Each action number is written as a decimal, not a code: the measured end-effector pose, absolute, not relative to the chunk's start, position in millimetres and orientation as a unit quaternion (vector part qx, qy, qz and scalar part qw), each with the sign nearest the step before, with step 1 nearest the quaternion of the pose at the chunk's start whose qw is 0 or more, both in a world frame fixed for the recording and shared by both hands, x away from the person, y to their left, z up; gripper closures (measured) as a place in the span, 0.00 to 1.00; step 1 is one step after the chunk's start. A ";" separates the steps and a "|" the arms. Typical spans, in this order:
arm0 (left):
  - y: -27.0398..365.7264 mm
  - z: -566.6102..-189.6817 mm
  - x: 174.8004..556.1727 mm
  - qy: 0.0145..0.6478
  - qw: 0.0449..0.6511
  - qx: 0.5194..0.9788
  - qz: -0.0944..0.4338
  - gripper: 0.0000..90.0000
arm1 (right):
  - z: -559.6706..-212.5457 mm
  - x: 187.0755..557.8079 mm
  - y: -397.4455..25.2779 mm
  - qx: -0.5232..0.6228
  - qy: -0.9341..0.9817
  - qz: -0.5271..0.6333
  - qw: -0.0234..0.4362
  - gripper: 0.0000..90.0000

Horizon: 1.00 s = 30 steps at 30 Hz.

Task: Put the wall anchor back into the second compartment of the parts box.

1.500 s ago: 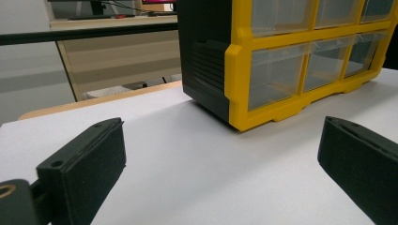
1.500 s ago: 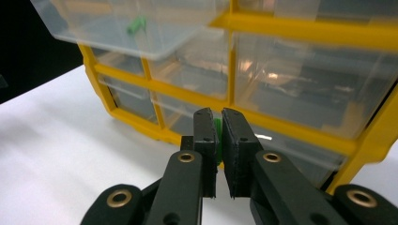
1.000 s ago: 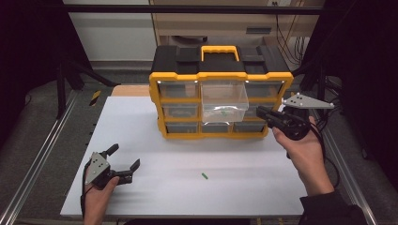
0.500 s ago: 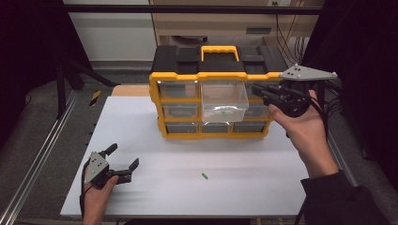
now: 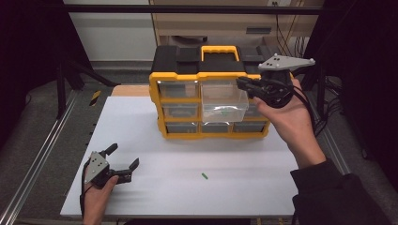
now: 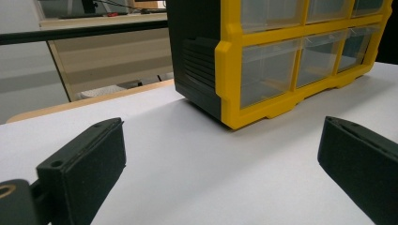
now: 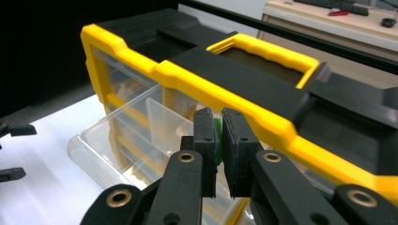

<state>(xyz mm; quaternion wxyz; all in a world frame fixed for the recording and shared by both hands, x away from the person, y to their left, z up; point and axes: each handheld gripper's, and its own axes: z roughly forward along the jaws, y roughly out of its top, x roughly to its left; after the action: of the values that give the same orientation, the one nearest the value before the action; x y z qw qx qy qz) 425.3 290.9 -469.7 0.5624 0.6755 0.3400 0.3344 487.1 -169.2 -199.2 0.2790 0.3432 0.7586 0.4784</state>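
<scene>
**Organizer Cabinet: Drawer Extended, Green Piece Pinched**

Organizer cabinet (image 5: pixel 211 101) stands at the far middle of the white table (image 5: pixel 155 187): black moulded shell, glossy yellow frame and handle, clear rigid drawers. One clear drawer (image 5: pixel 224 101) is pulled out; a green item lies inside.

Right gripper (image 7: pixel 219 140), above that drawer, pinches a small green piece (image 7: pixel 218 137) between its matte black jaws.

Left gripper (image 5: pixel 123 161) rests well in front of the cabinet, jaws spread.

A second green piece (image 5: pixel 204 176) lies on the table before the cabinet.

white table (image 5: pixel 141 122) | metal rail (image 5: pixel 40 159) (left side) | beige cabinet (image 5: pixel 211 28) behind
</scene>
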 end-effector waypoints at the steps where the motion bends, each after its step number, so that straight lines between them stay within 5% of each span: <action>1: 291.2 -469.7 425.2 0.340 0.563 0.675 0.334 0.01 | -200.8 488.5 -167.0 0.342 0.762 0.474 0.279 0.94; 12: 292.9 -469.2 425.6 0.343 0.564 0.673 0.335 0.01 | -203.7 482.2 -164.6 0.345 0.759 0.478 0.278 0.72; 23: 292.6 -469.4 425.6 0.343 0.562 0.673 0.336 0.01 | -203.8 462.4 -183.7 0.349 0.735 0.507 0.284 0.26; 30: 293.6 -469.7 425.9 0.346 0.562 0.672 0.335 0.01 | -215.4 448.9 -195.9 0.358 0.722 0.510 0.302 0.13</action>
<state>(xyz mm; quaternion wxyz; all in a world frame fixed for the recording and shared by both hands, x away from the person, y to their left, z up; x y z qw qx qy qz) 425.9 293.6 -469.7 0.5622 0.6723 0.3457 0.3352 448.9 -195.9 -215.4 0.3021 0.3576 0.7219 0.5096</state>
